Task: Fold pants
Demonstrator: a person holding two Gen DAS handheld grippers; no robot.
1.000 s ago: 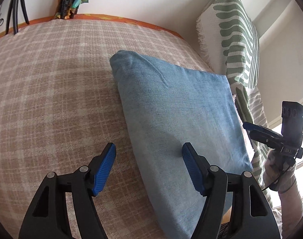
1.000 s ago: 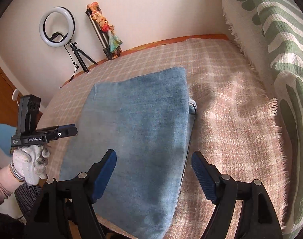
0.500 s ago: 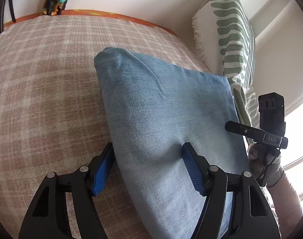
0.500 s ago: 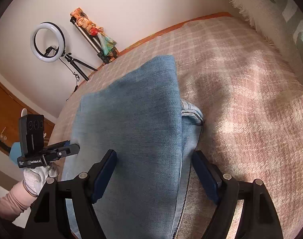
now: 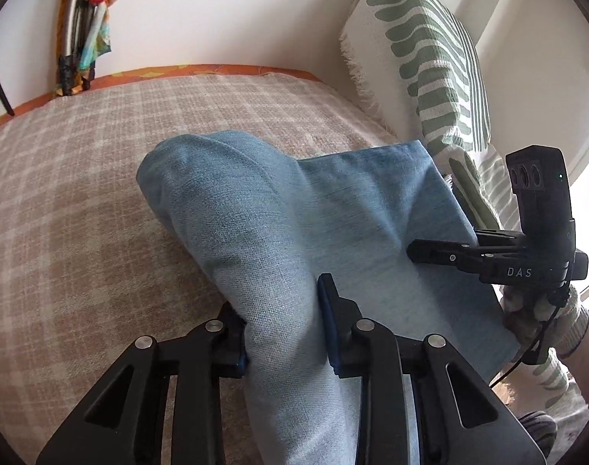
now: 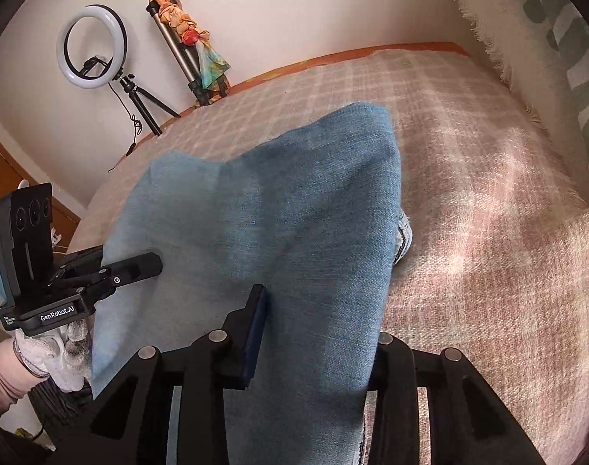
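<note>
Left wrist view: the left hand-held gripper with black arms and blue pads [image 5: 285, 329] has its two fingers closed in on the left edge of the folded light-blue denim pants [image 5: 255, 240], and the thick fold is pinched between the pads and raised a little from the beige checked blanket on the bed [image 5: 81, 201]. At the right side, the right hand-held gripper [image 5: 414, 251] reaches over the opposite edge of the pants; from here I cannot tell how far its fingers are open. Behind it a white cushion with green leaf pattern [image 5: 422, 69] leans on the wall.

Right wrist view: the right gripper [image 6: 317, 333] is narrowed onto the right edge of the pants [image 6: 294, 213]. One blue pad presses on the cloth, the other is hidden under it, and the edge is lifted. The left gripper [image 6: 155, 261] shows at the left edge of the garment. A white ring light on a tripod [image 6: 95, 44] stands by the wall.

The step in hand seems to be one more fold, with both side edges gripped. The next move probably needs both grippers to rise together, keep the layers aligned, and carry the near end over the far end without the denim slipping.
</note>
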